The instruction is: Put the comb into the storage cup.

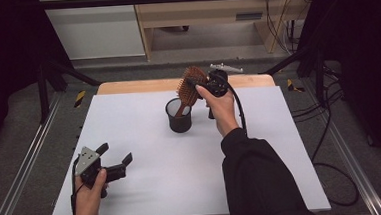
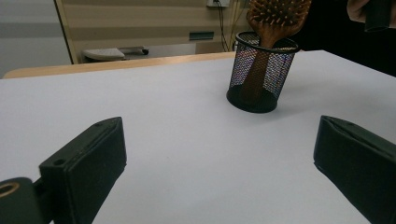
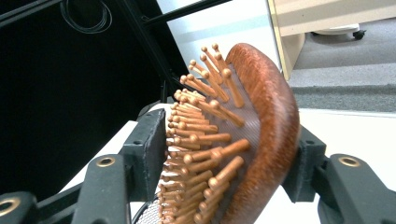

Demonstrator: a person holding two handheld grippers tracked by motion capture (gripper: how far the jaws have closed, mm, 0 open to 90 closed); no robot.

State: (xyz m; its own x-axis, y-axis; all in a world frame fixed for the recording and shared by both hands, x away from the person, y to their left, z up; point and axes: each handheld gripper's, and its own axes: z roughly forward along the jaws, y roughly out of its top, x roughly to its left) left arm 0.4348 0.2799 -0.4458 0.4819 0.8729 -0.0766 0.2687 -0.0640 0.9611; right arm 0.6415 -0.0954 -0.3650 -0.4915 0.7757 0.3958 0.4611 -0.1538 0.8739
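Note:
A wooden hairbrush (image 1: 191, 83) stands handle-down in a black mesh cup (image 1: 179, 117) at the middle rear of the white table top (image 1: 148, 190). My right gripper (image 1: 196, 83) reaches in from the right, one jaw on each side of the brush head. In the right gripper view the brush (image 3: 268, 126) leans its wooden back against the right jaw, while the bristle tips stop just short of the left pad. My left gripper (image 1: 115, 153) rests open and empty at the front left. Its view looks across to the cup (image 2: 261, 70) and the brush (image 2: 278, 16).
A wooden strip (image 1: 137, 85) edges the table's far side. Black frame bars (image 1: 51, 71) and metal rails (image 1: 26, 162) flank the table. Cables (image 1: 325, 129) hang at the right. A wooden cabinet (image 1: 197, 12) stands on the floor beyond.

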